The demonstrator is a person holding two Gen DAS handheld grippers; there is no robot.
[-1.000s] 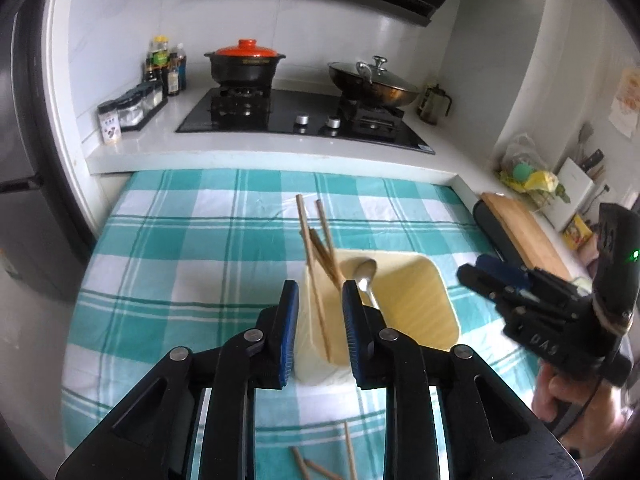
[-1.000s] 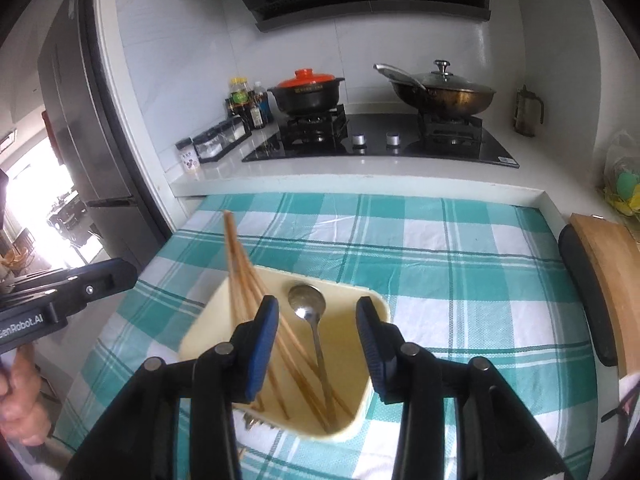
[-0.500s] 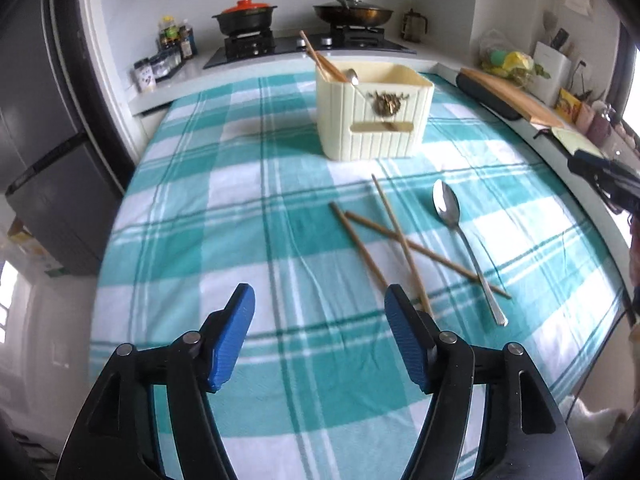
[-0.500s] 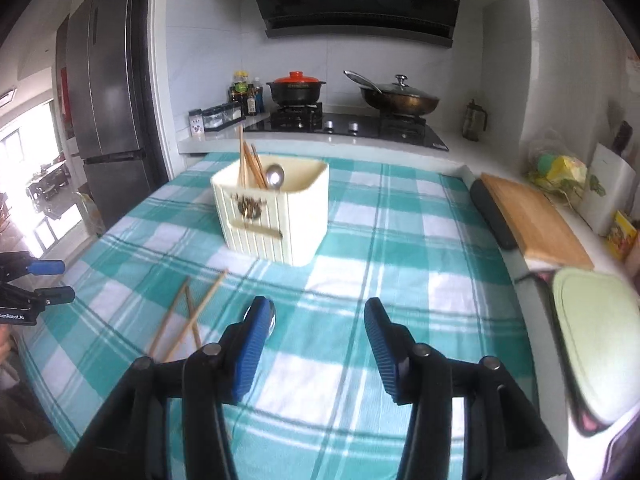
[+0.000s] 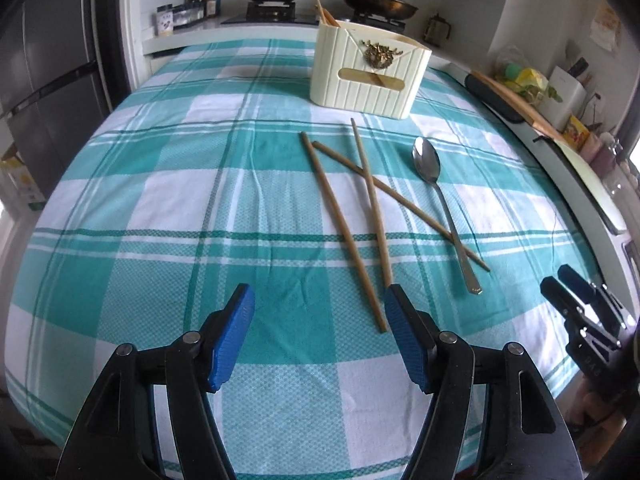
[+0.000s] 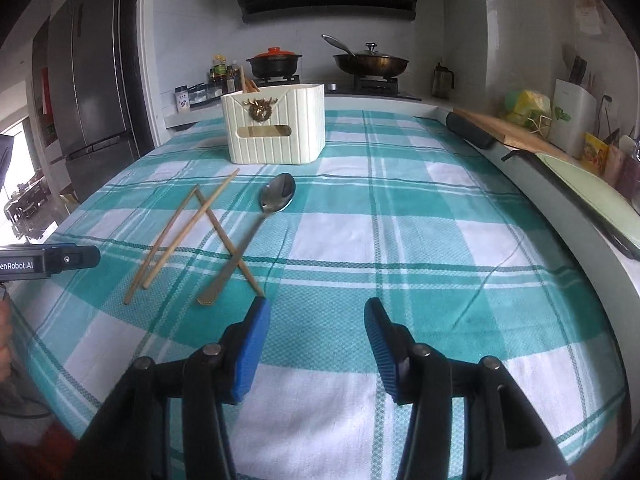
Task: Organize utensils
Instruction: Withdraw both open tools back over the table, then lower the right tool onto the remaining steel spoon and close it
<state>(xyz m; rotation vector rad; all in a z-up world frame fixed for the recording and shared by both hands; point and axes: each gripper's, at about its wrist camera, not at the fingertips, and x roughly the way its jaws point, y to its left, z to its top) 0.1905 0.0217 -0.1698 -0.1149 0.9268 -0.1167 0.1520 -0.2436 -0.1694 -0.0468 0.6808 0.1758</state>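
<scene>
Left wrist view, entry one: my left gripper (image 5: 316, 336) sits at lower centre, jaws parted with nothing between them; the near end of one chopstick lies just by the right pad. Three loose chopsticks (image 5: 362, 216) lie crossed on the checked tablecloth (image 5: 140, 200) at mid-frame, the spoon (image 5: 438, 196) just to their right, its handle crossing one stick. The cream utensil holder (image 5: 368, 72) stands at upper centre, two chopsticks already upright in it.

Right wrist view, entry two: my right gripper (image 6: 316, 344) at lower centre, jaws likewise released and empty. Spoon and chopsticks lie to the left of middle, the holder beyond them at upper centre-left.

Step in hand, as I judge it: approach for the next pick-up. Next move calls for lining one pad either side of a single stick or the spoon handle, low against the cloth, then closing without dragging the crossed pieces.

Change from a second ago: both cameras then looked down into the holder at close range; both have since drawn back and lower, and the left jaws have spread much wider.
</scene>
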